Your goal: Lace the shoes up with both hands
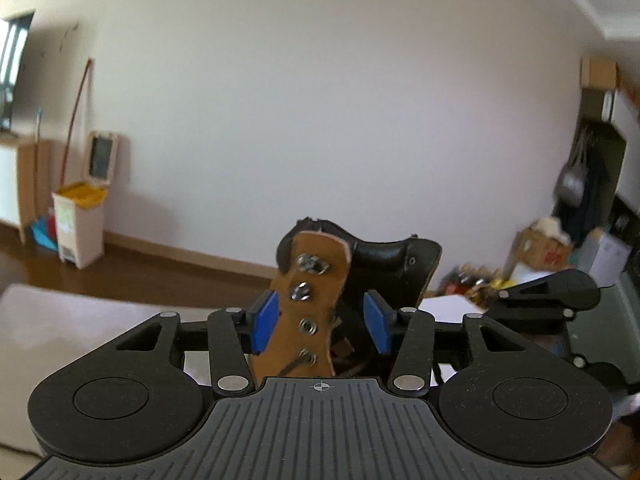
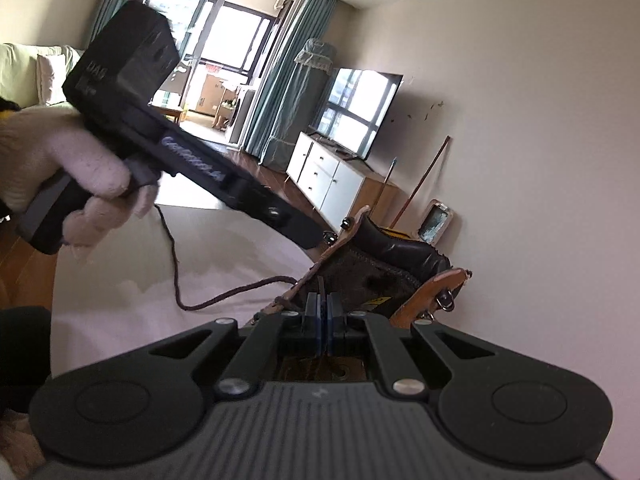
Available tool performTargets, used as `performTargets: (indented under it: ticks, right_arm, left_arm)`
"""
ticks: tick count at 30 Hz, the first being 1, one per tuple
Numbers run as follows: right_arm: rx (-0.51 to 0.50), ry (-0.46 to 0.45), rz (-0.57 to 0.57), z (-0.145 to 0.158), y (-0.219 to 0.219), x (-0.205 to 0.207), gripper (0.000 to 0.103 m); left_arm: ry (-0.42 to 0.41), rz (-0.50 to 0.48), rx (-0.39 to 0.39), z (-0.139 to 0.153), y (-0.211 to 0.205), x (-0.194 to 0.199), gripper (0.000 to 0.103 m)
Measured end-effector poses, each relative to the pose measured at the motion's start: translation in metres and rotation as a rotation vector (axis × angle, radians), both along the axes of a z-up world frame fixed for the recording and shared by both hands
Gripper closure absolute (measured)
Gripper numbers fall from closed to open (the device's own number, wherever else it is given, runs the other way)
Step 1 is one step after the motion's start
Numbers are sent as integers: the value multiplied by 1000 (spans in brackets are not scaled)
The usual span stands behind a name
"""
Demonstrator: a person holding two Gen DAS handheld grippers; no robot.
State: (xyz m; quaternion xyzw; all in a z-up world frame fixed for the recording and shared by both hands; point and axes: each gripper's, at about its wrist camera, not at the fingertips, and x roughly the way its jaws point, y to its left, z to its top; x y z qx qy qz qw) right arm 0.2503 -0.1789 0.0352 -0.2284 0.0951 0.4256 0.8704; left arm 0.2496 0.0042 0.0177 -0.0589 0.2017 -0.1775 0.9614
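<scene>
A tan leather boot with a black padded collar stands on a pale cloth. In the left wrist view its eyelet flap [image 1: 310,312] with metal hooks and eyelets rises between the blue pads of my left gripper [image 1: 322,326], which is open around it, the left pad [image 1: 265,322] close beside the flap. In the right wrist view the boot [image 2: 384,268] is just ahead; my right gripper [image 2: 323,320] is shut, pads together, apparently on the dark brown lace [image 2: 224,294], which trails left across the cloth. The left gripper's body and gloved hand [image 2: 60,152] cross the upper left.
A white bin with a yellow liner [image 1: 78,220] stands by the wall at left. Boxes and clutter [image 1: 536,256] lie at right. A TV [image 2: 362,114] on a white cabinet [image 2: 328,178] and a window are beyond the pale cloth [image 2: 160,280].
</scene>
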Motion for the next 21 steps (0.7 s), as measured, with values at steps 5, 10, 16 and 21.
performTargets:
  ticks: [5,10,16,21]
  right_arm:
    - [32,2,1,-4,-10,-6,99]
    - [61,11,-6,-3,-19,-5,99]
    - [103,33,-27,-4,-34,-10,99]
    - [121,57,-52,-5,-42,-11,99]
  left_arm:
    - [36,32,39,1,-1,10,52]
    - [69,4,42,3,2,15,56]
    - [73,-28,70,-3,-3,7,53]
    - [87,-4,150,-14,-13,10,53]
